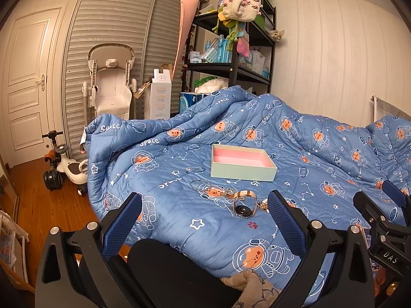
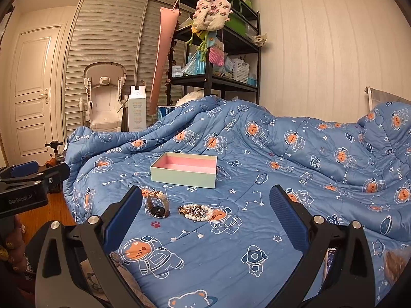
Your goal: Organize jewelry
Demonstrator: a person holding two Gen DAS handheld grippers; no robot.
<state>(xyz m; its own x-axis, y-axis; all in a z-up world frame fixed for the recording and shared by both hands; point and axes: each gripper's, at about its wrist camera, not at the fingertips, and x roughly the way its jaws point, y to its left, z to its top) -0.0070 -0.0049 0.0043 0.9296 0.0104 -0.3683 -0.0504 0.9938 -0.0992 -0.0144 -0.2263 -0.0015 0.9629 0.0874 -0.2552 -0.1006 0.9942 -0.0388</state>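
- Both grippers hover spread wide and empty: left gripper (image 1: 205, 220), right gripper (image 2: 205, 215).
- The watch (image 2: 157, 205) stands on its edge on the quilt (image 2: 257, 231), at 11 o'clock from the right gripper.
- The pearl bracelet pile (image 2: 197, 211) lies just beside it at 12 o'clock, nearer the right gripper.
- The open box (image 2: 183, 170) sits beyond at 12 o'clock, its long axis crosswise.

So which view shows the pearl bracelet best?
The right wrist view: the pearl bracelet lies in full sight on the quilt beside the watch. In the left wrist view a finger hides nearly all of it.
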